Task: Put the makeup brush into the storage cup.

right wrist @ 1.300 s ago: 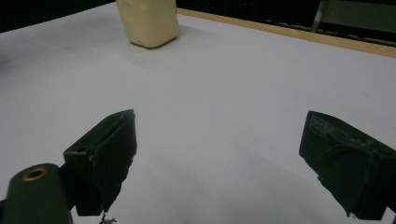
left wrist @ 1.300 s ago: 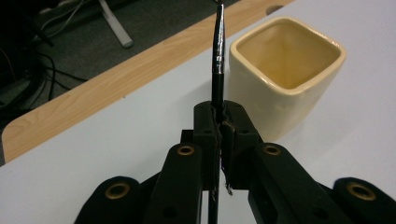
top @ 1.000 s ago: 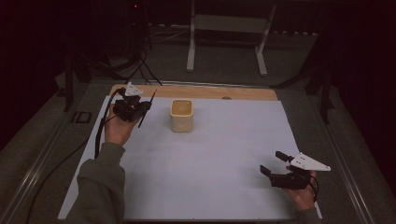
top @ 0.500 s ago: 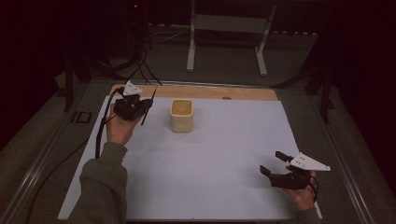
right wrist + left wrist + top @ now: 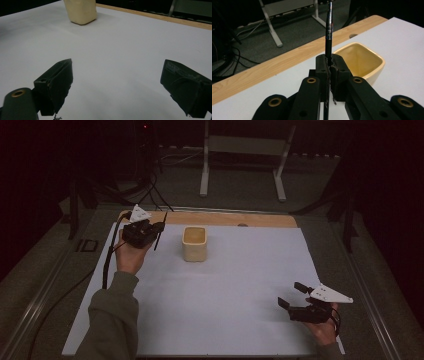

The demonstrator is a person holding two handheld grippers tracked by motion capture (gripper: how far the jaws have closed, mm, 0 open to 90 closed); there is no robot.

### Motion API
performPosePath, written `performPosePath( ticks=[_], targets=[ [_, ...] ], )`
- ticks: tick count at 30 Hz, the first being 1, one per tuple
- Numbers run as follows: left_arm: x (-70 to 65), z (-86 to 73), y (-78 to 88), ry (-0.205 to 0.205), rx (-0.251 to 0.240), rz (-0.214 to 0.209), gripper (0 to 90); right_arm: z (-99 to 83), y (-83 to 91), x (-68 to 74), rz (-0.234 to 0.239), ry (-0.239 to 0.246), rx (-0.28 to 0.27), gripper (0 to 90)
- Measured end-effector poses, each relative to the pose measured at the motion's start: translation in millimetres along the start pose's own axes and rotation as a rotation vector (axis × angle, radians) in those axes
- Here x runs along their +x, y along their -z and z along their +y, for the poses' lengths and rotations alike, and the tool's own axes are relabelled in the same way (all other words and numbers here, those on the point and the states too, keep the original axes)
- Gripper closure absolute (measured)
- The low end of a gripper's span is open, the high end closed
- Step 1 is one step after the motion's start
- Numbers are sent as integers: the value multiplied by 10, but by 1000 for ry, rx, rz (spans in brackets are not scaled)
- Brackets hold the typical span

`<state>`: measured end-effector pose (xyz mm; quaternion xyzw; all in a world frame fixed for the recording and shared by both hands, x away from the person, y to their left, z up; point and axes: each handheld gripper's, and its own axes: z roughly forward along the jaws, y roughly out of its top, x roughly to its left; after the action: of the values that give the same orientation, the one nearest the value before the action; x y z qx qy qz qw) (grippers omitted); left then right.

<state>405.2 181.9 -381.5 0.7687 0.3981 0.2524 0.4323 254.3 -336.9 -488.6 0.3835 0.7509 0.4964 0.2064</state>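
Desk (image 5: 225,290) fills the high view: left gripper (image 5: 150,231), upper left, pinches a thin black pen (image 5: 159,233) just beside the cream cup (image 5: 194,243); right gripper (image 5: 295,296), lower right, is spread.

Left gripper view: pen upright between closed jaws, cup right of centre.

Right gripper view: jaws wide apart, cup at the upper left.

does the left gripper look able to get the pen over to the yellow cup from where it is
Probably yes: the left gripper, shut on the thin black pen, sits just beside the yellow cup, whose mouth is open, with bare white table between.
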Motion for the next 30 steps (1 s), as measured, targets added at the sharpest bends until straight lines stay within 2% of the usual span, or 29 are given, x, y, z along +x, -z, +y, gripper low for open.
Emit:
performPosePath(
  ticks=[10, 19, 30],
  targets=[
    [-4, 21, -19, 0, -52, -6, 864, 2, 2, 1, 1, 2, 1, 108],
    [-20, 78, -42, -1, -70, -12, 864, 3, 1, 4, 3, 4, 2, 108],
    [-74, 144, -105, -15, -69, -22, 864, 2, 0, 6, 4, 4, 4, 108]
  ],
)
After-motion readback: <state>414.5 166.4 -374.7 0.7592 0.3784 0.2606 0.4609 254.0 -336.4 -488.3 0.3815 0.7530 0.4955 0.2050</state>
